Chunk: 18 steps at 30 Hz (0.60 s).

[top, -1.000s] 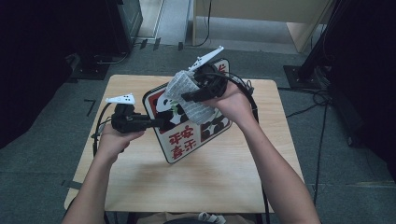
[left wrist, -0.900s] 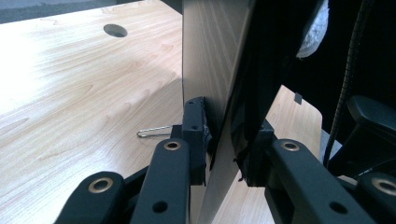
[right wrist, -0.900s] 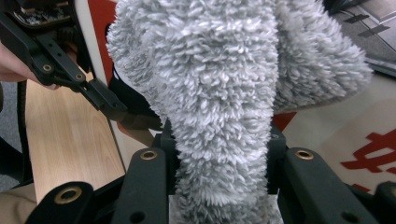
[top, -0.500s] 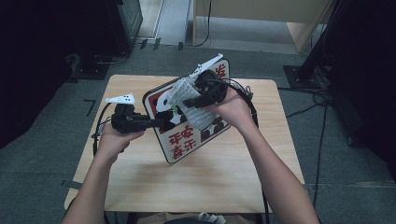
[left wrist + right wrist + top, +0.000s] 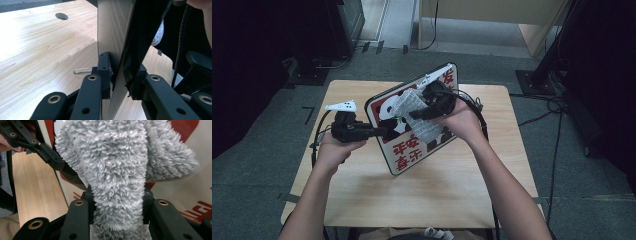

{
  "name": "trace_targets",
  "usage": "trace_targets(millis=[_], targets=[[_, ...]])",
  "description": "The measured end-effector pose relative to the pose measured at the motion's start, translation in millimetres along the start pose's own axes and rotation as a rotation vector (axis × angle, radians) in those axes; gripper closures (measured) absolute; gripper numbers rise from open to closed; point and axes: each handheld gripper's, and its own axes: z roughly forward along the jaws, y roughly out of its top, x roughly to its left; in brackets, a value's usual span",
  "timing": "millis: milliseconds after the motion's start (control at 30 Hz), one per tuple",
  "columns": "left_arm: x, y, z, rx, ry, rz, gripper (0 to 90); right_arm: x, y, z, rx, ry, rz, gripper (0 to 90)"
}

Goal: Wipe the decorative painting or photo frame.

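Right gripper point(image 5: 419, 114), clamped on our grey cloth point(image 5: 117, 170), had slid lower toward six o'clock across the panda board point(image 5: 412, 150), tilted mid-table in our left gripper's point(image 5: 382, 132) clamp; wiping continued.

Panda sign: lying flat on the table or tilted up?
Tilted up. The left gripper clamps the panda sign by its edge, lifting that side; its face leans toward the cloth.

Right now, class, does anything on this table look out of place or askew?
Yes. The panda sign board isn't lying flat: the left gripper clamps its edge, holding it tilted. A small metal clip lies loose on the table.
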Motion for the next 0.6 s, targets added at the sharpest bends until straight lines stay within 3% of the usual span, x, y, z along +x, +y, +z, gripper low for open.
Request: trace_targets(millis=[600], targets=[[-0.1,0.0,0.0,0.001,0.0,0.003,75.9,-0.3,-14.7,8.9,0.002,0.011,0.009,63.7]])
